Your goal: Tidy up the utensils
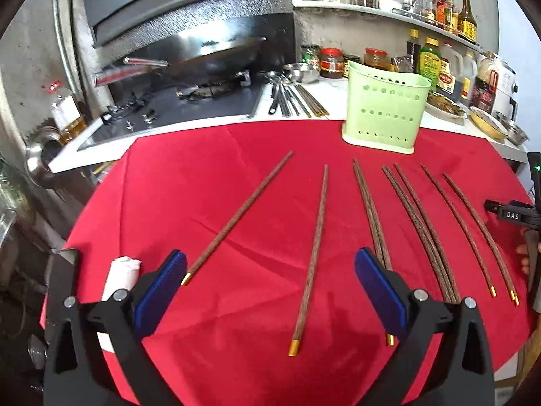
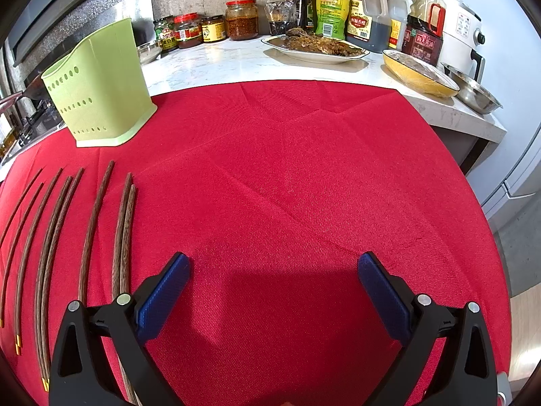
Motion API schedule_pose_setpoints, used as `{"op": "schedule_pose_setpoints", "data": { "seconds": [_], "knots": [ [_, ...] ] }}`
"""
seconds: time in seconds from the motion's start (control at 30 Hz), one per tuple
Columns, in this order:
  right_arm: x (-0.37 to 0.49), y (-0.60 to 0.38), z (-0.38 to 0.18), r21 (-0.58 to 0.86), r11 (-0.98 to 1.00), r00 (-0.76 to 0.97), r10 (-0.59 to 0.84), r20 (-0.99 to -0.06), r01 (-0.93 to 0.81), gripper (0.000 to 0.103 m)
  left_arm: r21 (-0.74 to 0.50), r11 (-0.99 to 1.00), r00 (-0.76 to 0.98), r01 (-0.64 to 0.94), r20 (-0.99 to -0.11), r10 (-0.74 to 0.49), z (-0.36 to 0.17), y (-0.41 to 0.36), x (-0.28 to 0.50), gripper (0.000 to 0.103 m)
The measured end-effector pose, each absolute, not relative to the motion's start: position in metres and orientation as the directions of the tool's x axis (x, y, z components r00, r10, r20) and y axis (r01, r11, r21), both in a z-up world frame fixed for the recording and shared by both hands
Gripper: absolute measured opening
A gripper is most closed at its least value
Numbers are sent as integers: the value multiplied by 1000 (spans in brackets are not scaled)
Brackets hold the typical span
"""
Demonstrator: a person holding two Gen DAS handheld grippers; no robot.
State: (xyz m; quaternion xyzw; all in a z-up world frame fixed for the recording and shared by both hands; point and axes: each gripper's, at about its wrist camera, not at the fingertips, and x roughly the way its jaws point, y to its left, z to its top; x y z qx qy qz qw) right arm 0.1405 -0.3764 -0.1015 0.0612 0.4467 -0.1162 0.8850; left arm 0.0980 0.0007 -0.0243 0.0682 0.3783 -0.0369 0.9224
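Left gripper point(image 1: 270, 280): spread wide, blue pads apart, holding nothing, hovering over the red cloth point(image 1: 189, 186) that covers the desk. Between its fingers, one chopstick point(image 1: 312, 253) lies flat, long axis running away from the gripper, gold-capped end nearest, bare wooden tip pointing far. Just beside the left finger, a second chopstick point(image 1: 240, 216), gold cap near, tip angled far and to the right. Behind the right finger, a close pair of chopsticks point(image 1: 368, 209), gold cap near, tips far. Further right of the gripper, another close pair point(image 1: 416, 220) and then two separate sticks point(image 1: 473, 230), all fanned alike, caps near, tips far. Near the left finger's outer side, a white rolled item point(image 1: 121, 275) at the cloth edge; what it is cannot be told. Far ahead and somewhat right, a pale green perforated utensil holder point(image 1: 385, 111), upright at the cloth's far edge, well apart from the chopstick tips. Beyond it, desk with jars and bottles point(image 1: 429, 61); far left, a wok point(image 1: 216, 54) on a stove. Right gripper point(image 2: 274, 291): likewise spread, empty, over bare cloth. All the chopsticks lie to its left, the nearest pair point(image 2: 123, 233) partly behind its left finger; the holder stands far left ahead.
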Motion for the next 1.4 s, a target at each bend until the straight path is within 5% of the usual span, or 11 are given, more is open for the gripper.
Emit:
{"op": "schedule_pose_setpoints", "data": {
  "seconds": [0.17,0.33,0.5,1.4],
  "knots": [
    [131,-373,-88,-13,961,563,-173,-808,276,97,75,990,711,120,-702,-33,-15,4,88,97],
    [62,-329,-21,-53,954,658,-243,-713,295,97,89,987,700,135,-714,-32,-2,-2,63,97],
    [-11,-281,18,25,968,681,-158,-715,251,97,140,977,711,159,-703,-15,11,-8,31,97],
    [-65,-244,57,-71,962,722,-245,-647,264,97,89,982,737,169,-673,-66,53,-2,1,97]
  ]
}}
